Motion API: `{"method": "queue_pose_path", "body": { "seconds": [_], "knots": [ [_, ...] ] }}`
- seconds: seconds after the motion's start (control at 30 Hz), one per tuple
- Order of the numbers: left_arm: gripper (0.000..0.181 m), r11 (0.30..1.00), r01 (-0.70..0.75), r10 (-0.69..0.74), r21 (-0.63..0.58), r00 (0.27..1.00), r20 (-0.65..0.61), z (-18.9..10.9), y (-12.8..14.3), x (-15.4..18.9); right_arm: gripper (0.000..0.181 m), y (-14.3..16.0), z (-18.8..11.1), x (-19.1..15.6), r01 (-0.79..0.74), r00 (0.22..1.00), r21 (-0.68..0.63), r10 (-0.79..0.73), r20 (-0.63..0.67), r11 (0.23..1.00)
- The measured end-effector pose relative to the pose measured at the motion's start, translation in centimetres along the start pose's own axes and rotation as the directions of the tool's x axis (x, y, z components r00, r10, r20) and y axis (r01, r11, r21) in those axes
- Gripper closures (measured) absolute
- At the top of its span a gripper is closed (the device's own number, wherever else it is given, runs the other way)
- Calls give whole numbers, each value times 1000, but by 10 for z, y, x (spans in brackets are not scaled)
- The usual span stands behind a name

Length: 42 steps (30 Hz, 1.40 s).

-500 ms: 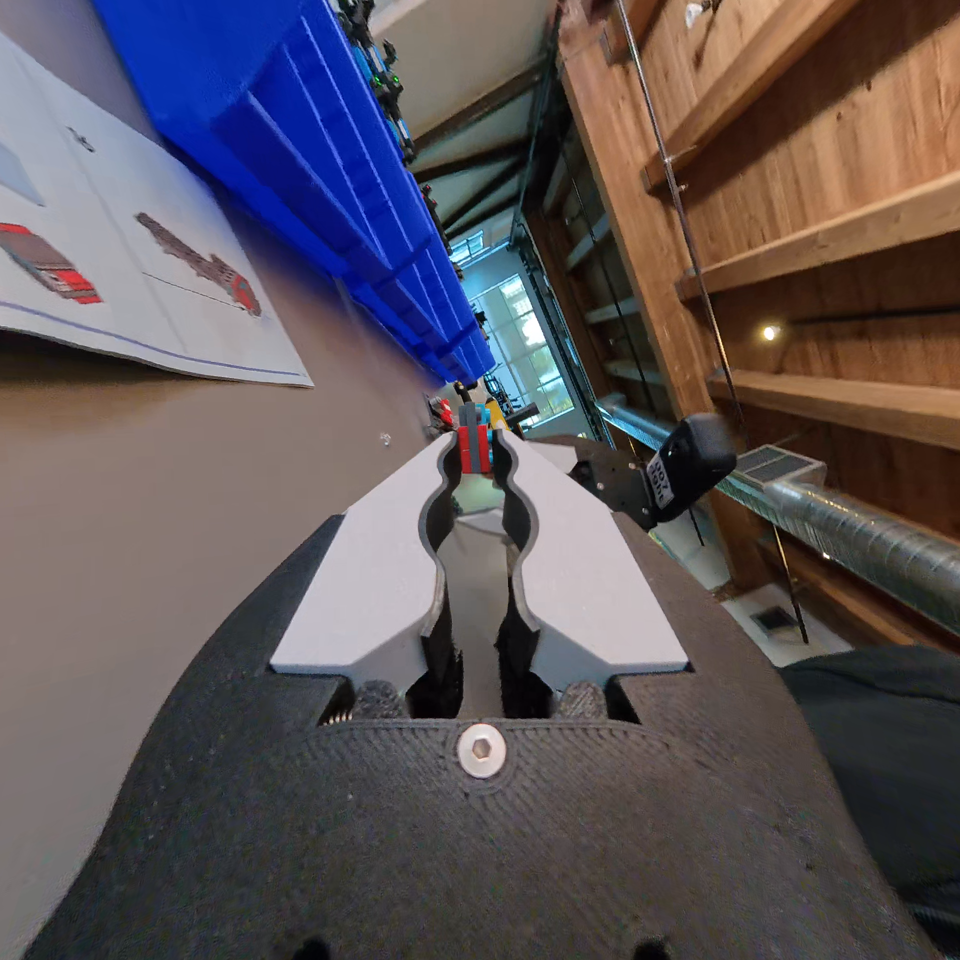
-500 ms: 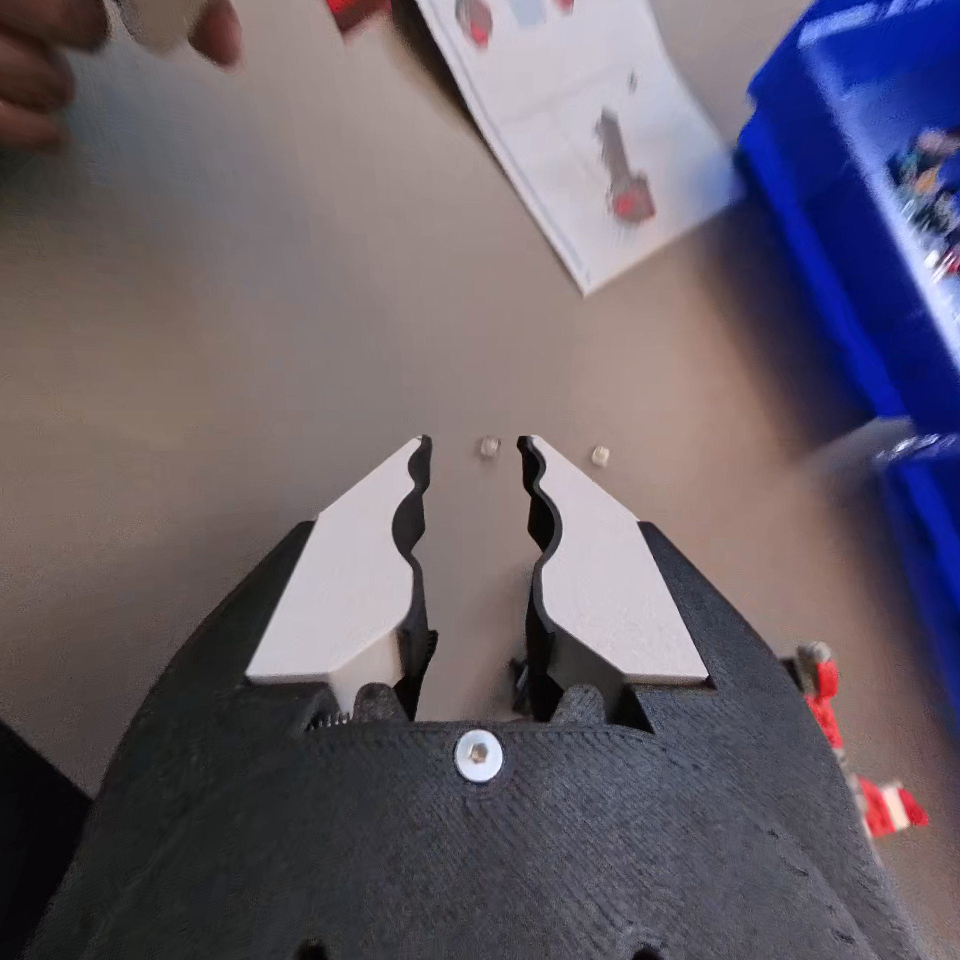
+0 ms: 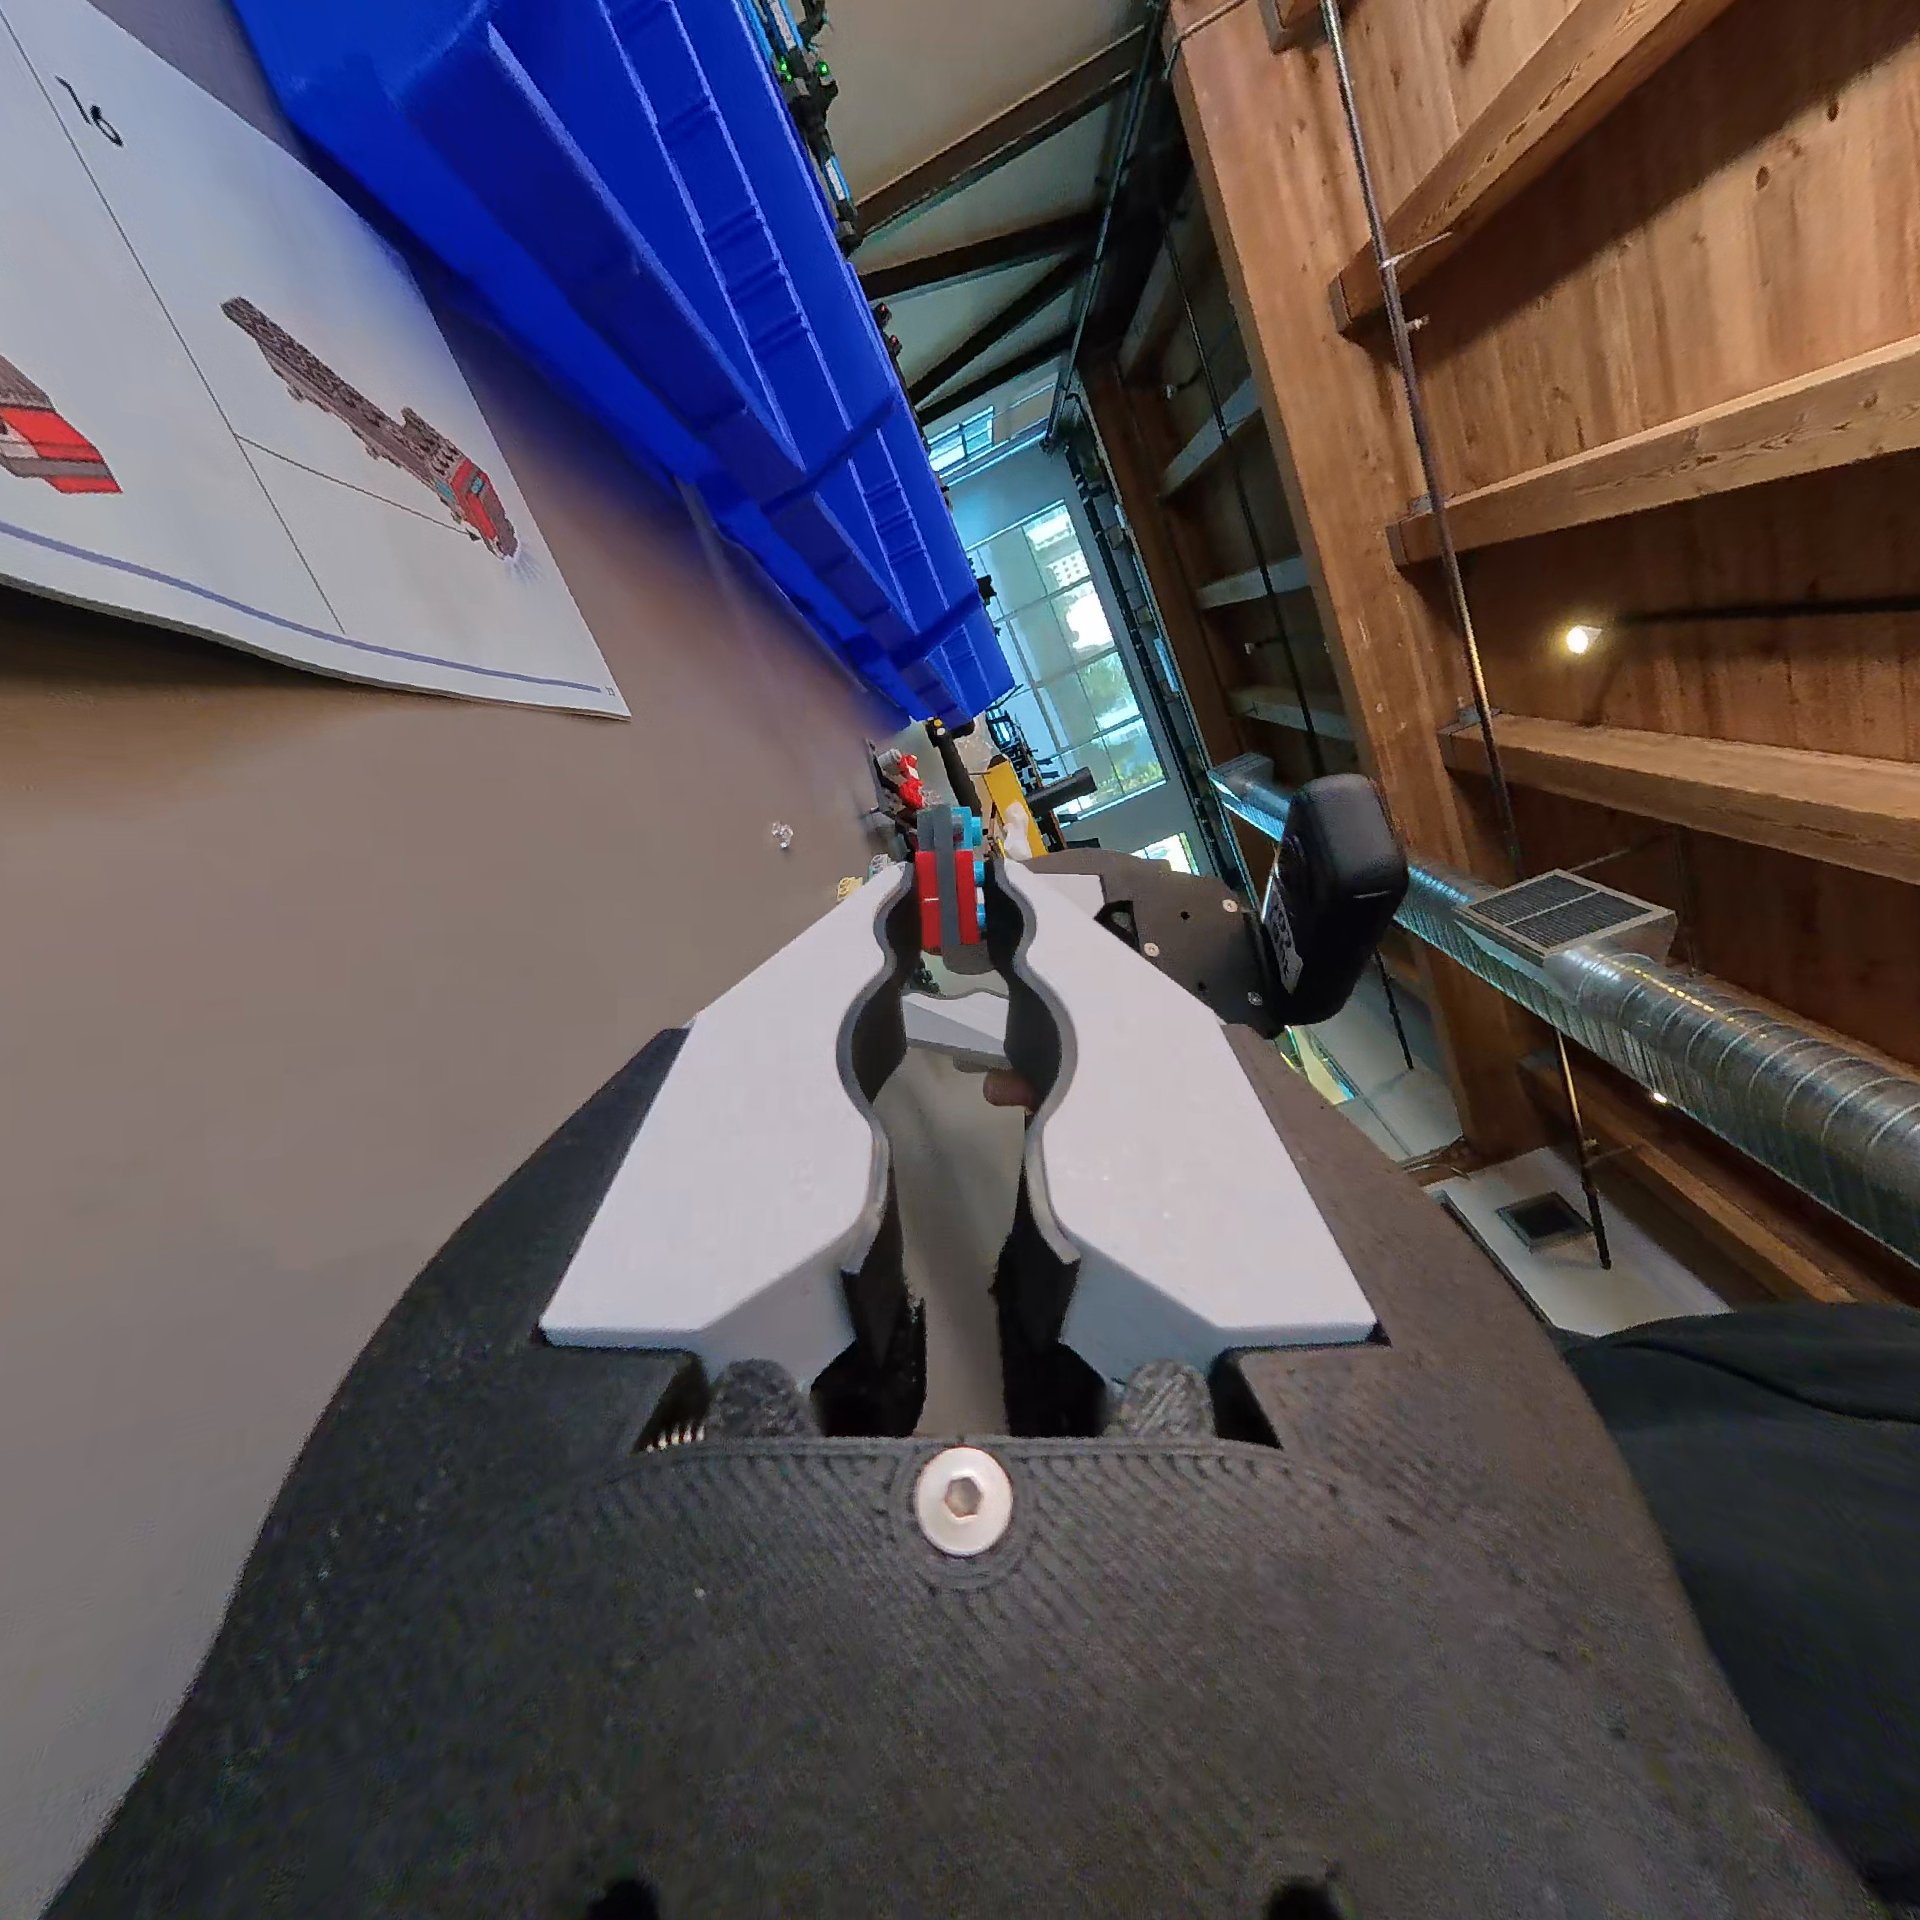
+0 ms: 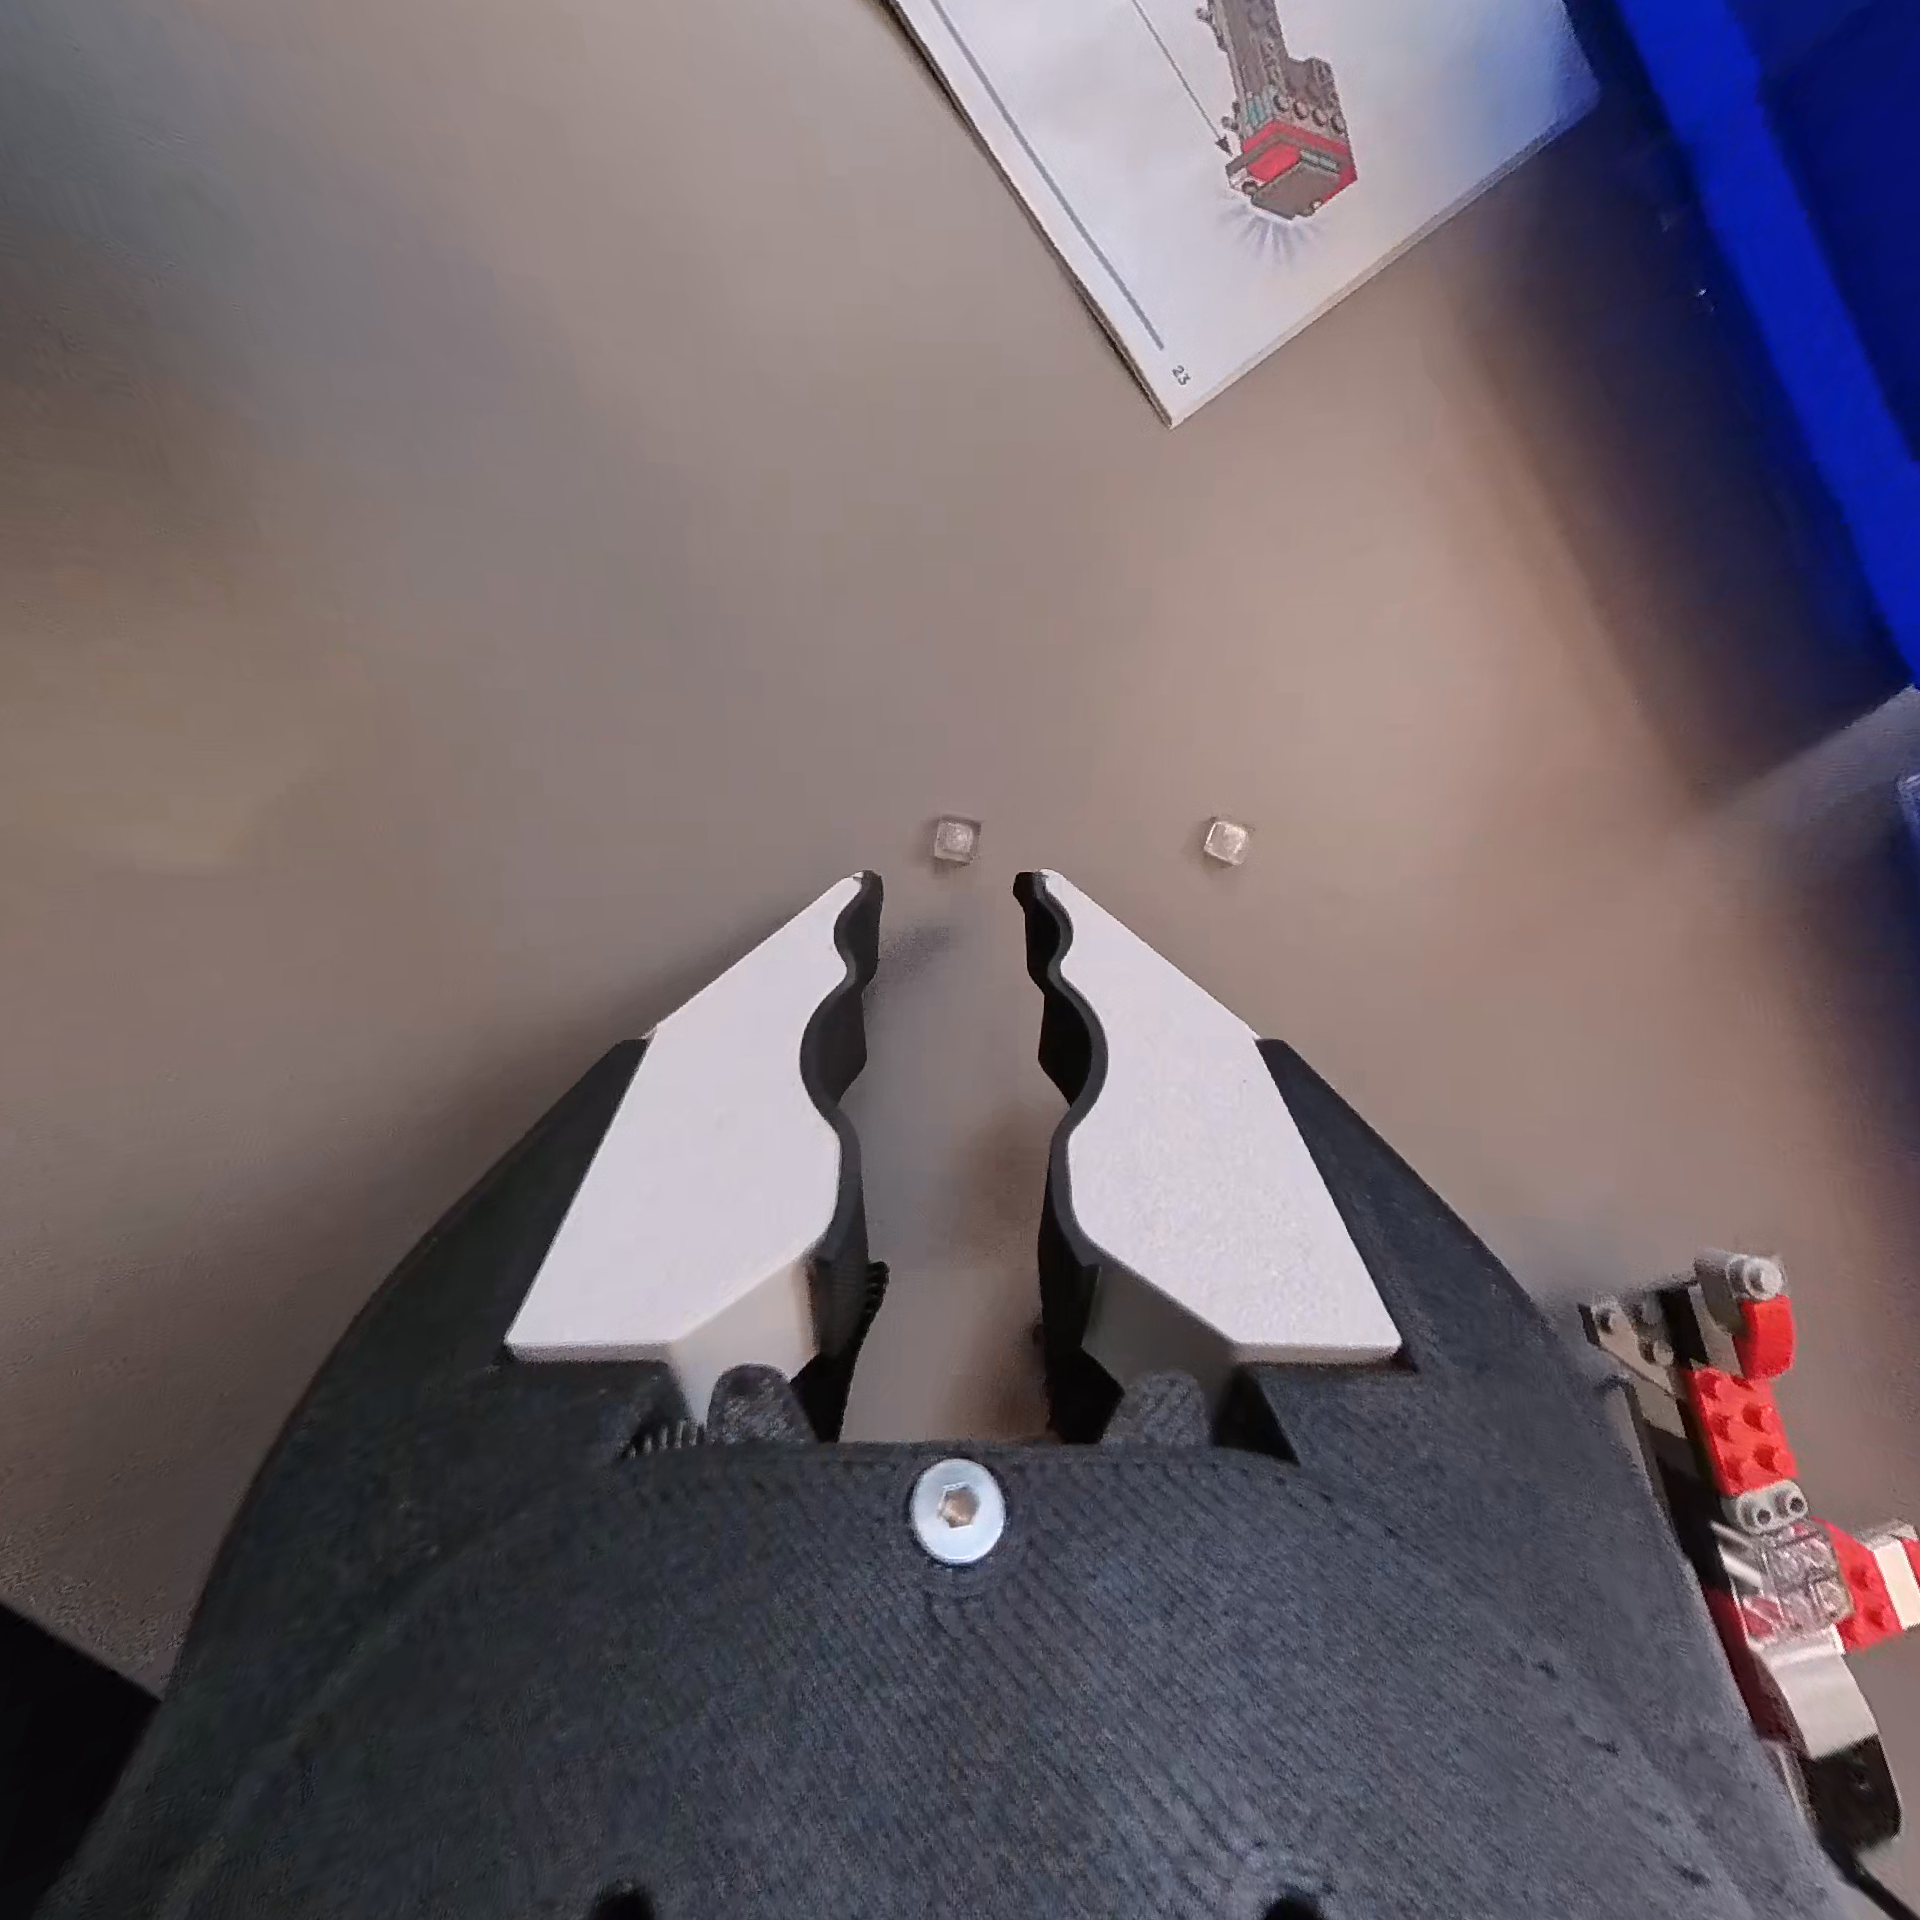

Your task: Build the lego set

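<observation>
Two tools are at work over a brown tabletop [image 4: 520, 623]. On the left, the left tool [image 3: 948, 894] is pinching a small red, grey and blue brick assembly [image 3: 948, 888] at its fingertips, held above the tabletop beside an instruction booklet [image 3: 260, 468] and blue bins [image 3: 644, 260]. Further right, the right tool [image 4: 948, 883] hangs spread and empty, one clear stud [image 4: 956, 840] just beyond its tips, another clear stud [image 4: 1226, 840] to the right, and a red and grey model [image 4: 1766, 1475] at the edge.

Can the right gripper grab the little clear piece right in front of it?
Probably yes. The right gripper is open, and the clear piece lies on bare table just past its tips, with nothing between them.
</observation>
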<state>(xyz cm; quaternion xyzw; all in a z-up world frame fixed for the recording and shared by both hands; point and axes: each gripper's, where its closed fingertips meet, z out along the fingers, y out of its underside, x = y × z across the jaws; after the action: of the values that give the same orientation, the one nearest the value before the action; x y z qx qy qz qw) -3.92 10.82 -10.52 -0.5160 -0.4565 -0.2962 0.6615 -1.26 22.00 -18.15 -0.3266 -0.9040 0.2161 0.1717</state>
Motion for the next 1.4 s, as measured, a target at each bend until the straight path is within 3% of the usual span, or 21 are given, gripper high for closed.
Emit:
{"method": "queue_pose_path", "body": {
  "seconds": [0.57,0.9,1.1,1.4],
  "knots": [
    [169,998,16,-17,-59,1000,-18,10,13,5,173,-9,4,0,48,998,15,-49,44,999],
    [169,985,130,-152,-111,965,-214,21,24,35,173,-107,-86,-25,299,930,329,-350,108,896],
    [169,977,154,-193,-150,937,-291,26,32,49,173,-112,-87,-33,445,861,245,-487,147,861],
    [169,978,150,-188,-142,931,-313,23,28,52,173,-107,-84,-34,449,855,184,-480,194,874]
  ]
}}
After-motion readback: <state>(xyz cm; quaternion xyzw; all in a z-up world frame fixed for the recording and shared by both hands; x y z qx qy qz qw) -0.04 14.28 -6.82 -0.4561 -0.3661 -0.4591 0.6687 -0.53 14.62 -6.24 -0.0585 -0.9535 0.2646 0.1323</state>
